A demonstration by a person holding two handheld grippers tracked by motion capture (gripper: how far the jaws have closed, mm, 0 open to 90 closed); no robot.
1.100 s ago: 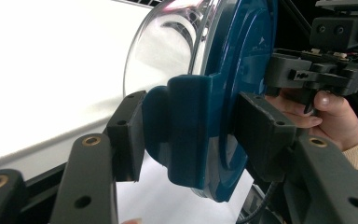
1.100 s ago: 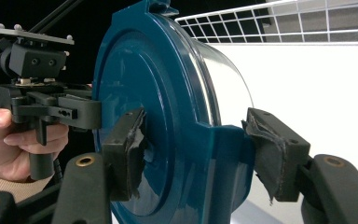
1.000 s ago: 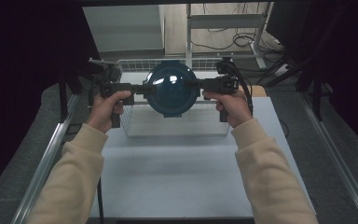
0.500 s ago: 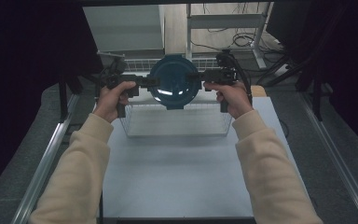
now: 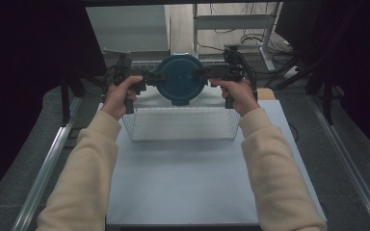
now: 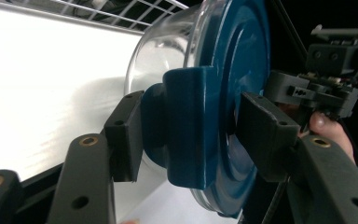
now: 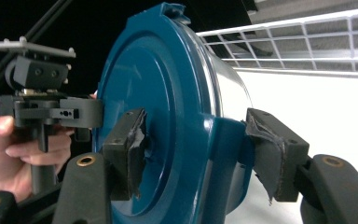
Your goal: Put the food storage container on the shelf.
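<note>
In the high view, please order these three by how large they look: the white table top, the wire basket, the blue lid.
1. White table top, largest.
2. Wire basket.
3. Blue lid, smallest; it is held up nearer the camera, so it looks bigger than it really is.

The near half of the white table (image 5: 192,187) lies bare, so a hand coming in from the person's side has open passage up to the wire basket (image 5: 180,126). That basket stands across the middle of the table and blocks a low, straight path to the far edge; its top is open, giving room to come down from above. Just beyond and above it, a round container with a blue lid (image 5: 180,79) hangs between the left gripper (image 5: 150,77) and the right gripper (image 5: 200,73), closing the space there. Metal rails (image 5: 43,166) flank the table on both sides, and dark curtains (image 5: 24,72) wall in the far corners.
</note>
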